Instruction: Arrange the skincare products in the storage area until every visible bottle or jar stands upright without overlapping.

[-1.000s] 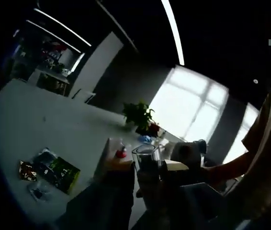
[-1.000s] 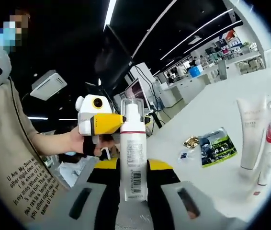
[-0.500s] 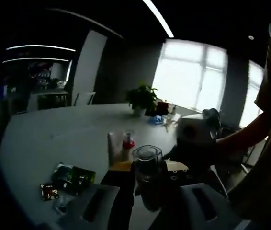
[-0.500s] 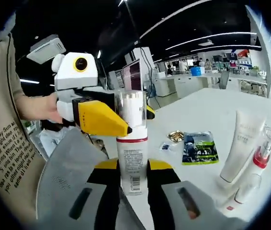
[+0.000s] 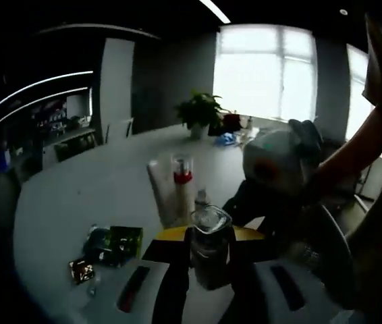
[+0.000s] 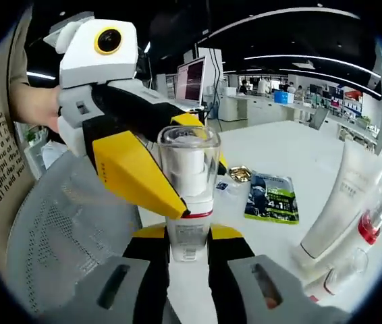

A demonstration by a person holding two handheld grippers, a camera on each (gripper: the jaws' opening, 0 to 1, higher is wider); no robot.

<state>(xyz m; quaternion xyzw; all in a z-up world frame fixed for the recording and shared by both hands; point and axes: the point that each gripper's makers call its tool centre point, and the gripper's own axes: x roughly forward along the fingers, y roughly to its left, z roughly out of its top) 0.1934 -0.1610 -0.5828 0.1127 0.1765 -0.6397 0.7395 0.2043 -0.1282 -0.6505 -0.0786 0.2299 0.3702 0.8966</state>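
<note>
A white pump bottle (image 6: 189,202) with a clear cap stands upright between the jaws of my right gripper (image 6: 188,243), which is shut on its body. My left gripper (image 6: 144,169) comes in from the left, its yellow jaws pressed around the clear cap. In the left gripper view that cap (image 5: 208,243) sits clamped in my left gripper (image 5: 208,246), with the right gripper (image 5: 279,162) just behind it. On the white table (image 6: 292,145) a white tube (image 6: 339,209), a red-collared bottle (image 6: 373,226) and a small clear bottle (image 6: 339,273) stand upright.
A green sachet (image 6: 272,199) and a small gold packet (image 6: 239,174) lie flat on the table. A grey mesh chair (image 6: 63,229) is close on the left. A potted plant (image 5: 201,111) stands at the table's far end. A person's arm holds each gripper.
Both views have swung round. The left gripper has closed in on the bottle's cap and looms much larger in the right gripper view. The bottle stays in the right jaws.
</note>
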